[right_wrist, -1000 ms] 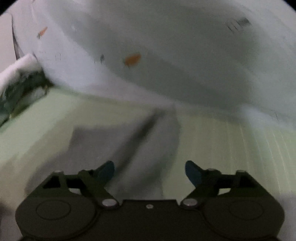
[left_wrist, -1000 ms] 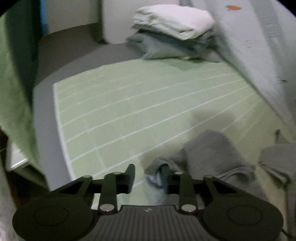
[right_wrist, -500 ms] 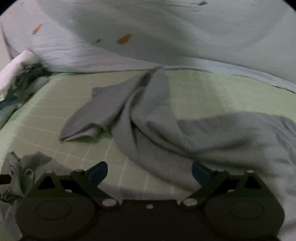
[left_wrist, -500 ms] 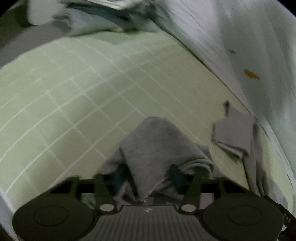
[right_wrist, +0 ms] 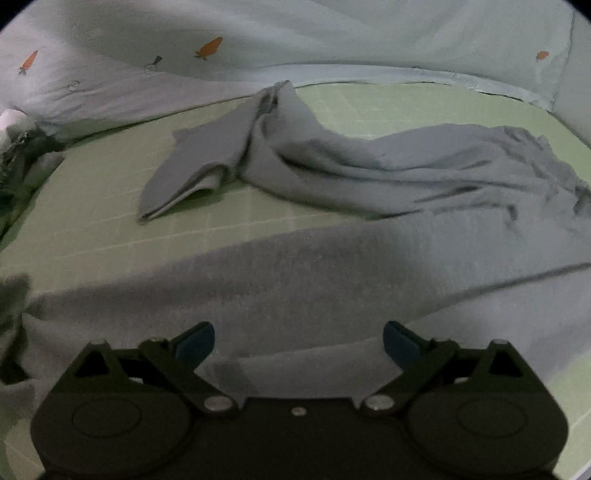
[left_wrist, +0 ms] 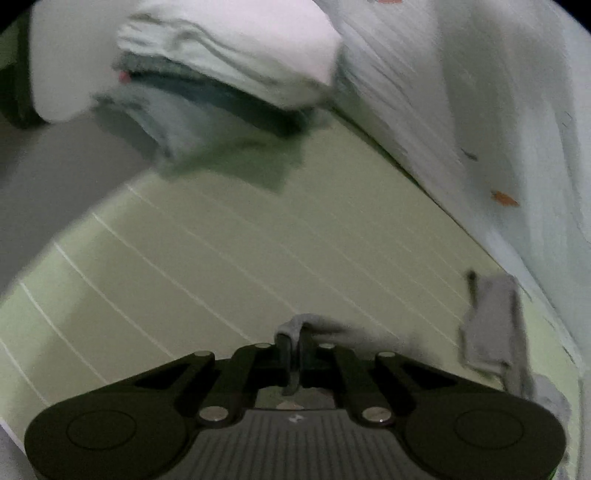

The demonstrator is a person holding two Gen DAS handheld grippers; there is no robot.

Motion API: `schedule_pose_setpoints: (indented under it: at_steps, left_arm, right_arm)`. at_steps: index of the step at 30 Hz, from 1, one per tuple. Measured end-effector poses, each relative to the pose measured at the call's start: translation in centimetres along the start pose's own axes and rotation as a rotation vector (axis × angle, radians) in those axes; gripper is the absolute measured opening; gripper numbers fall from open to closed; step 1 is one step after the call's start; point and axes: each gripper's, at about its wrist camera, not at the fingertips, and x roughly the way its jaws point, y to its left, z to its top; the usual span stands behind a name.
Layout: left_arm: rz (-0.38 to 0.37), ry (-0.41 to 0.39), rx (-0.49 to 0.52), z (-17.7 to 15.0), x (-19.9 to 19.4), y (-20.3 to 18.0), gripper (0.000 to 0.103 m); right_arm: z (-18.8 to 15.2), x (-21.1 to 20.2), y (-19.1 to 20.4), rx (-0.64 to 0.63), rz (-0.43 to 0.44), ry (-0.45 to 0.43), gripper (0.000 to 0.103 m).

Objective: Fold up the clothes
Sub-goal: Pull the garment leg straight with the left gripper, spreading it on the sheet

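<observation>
A grey garment (right_wrist: 369,192) lies crumpled across the green checked sheet (right_wrist: 92,229), with one leg or sleeve folded back at the far left. My left gripper (left_wrist: 294,347) is shut on a fold of the grey garment (left_wrist: 295,328), held just above the sheet. Another part of the garment (left_wrist: 491,325) lies at the right in the left wrist view. My right gripper (right_wrist: 298,338) is open and empty, low over a flat stretch of the garment near me.
A stack of folded clothes (left_wrist: 229,66), white on top, sits at the far end of the sheet (left_wrist: 221,258). A pale blue quilt with carrot prints (right_wrist: 295,33) runs along the far side and also shows in the left wrist view (left_wrist: 498,110).
My left gripper closed on the garment's edge and carried it toward the folded stack. My right gripper drew back from the quilt and now hovers over the spread garment, still open.
</observation>
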Motion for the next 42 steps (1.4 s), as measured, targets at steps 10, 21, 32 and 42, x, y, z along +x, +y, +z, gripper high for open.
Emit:
schedule_pose_setpoints:
  at_steps: [10,21,32,42]
  left_arm:
    - [0.096,-0.009,0.034,1.2,0.1,1.4,0.043]
    - [-0.055,0.222,0.036,-4.9,1.4,-0.1,0.065]
    - [0.130,0.063,0.186,-2.1,-0.9,1.6,0.003]
    - [0.224,0.020,0.143,0.1,-2.3,4.6,0.027]
  right_arm:
    - [-1.4,-0.9,1.3,0.017,-0.061,0.003,0.099]
    - [-3.6,-1.3,0.5,0.016,-0.108,0.018,0.101]
    - [-3.9,-1.4,0.5,0.003,-0.106,0.025,0.102]
    - [-4.4,-1.7,0.5,-0.026,-0.083,0.027,0.102]
